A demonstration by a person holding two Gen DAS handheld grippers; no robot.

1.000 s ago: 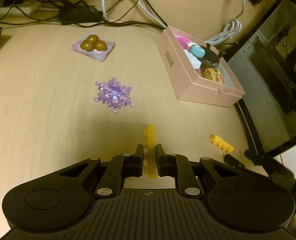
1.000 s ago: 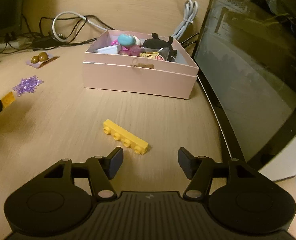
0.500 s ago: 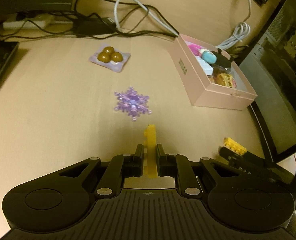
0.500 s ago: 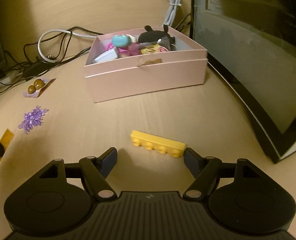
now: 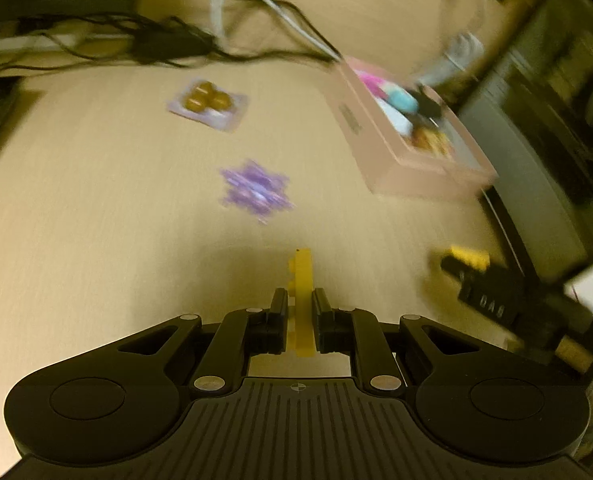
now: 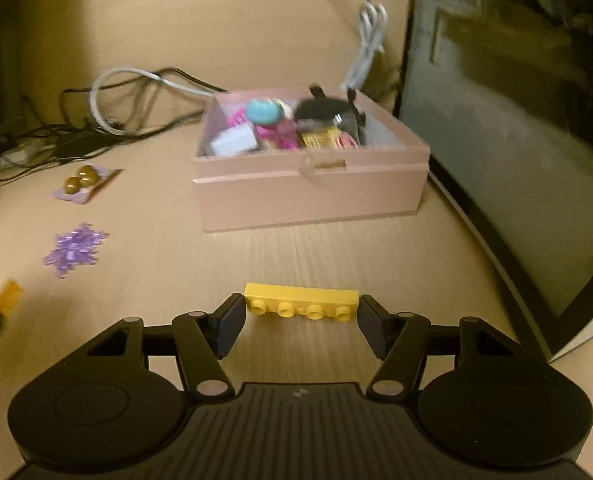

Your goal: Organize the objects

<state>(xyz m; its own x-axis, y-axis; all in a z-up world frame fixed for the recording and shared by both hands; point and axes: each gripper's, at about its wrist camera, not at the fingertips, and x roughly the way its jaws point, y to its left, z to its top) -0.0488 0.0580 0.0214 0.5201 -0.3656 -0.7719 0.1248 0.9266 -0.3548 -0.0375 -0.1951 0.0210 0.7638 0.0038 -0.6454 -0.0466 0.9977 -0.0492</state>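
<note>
A yellow toy brick (image 5: 303, 300) is held tight on its edge between the closed jaws of the left gripper (image 5: 300, 308), above the wooden surface (image 5: 96, 220). A second yellow brick (image 6: 301, 302) is seen lying flat on the surface between the jaws of the right gripper (image 6: 300, 316), which are closing but are not yet pressed on it. Farther back, a purple snowflake (image 5: 256, 190), a pink box (image 6: 312, 188) full of small toys and a small purple tray of brown balls (image 5: 208, 104) are seen.
</note>
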